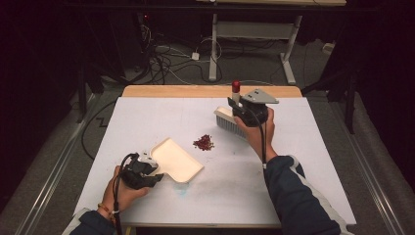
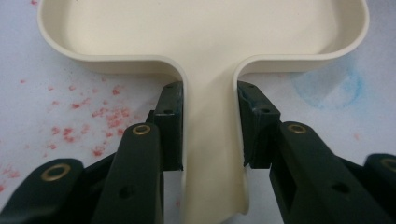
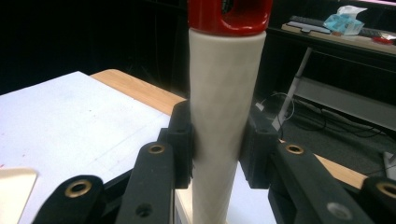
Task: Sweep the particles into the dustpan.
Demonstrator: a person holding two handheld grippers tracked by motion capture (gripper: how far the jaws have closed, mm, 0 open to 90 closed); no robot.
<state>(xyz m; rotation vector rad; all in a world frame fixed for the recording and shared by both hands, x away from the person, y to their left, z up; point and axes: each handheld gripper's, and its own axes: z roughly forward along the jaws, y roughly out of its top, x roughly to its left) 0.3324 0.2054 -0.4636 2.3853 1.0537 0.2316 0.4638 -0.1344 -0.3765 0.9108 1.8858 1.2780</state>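
On the white desk (image 1: 147, 117), the left tongs (image 2: 209, 126) are closed on the narrow handle of a cream dustpan (image 2: 205, 37), one jaw pressed to each side of it, so the flat pan lies straight ahead of them with its open edge towards the middle of the desk. The right tongs (image 3: 217, 140) clamp the white handle of a brush (image 3: 227, 116), whose red cap (image 3: 229, 14) points up and away above the jaws while the bristle head (image 1: 226, 120) hangs just over the far right part of the desk. A small heap of red crumbs (image 1: 203, 142) sits between the dustpan and the brush, apart from both, and fainter red specks (image 2: 93, 121) dot the desk beside the left tongs.
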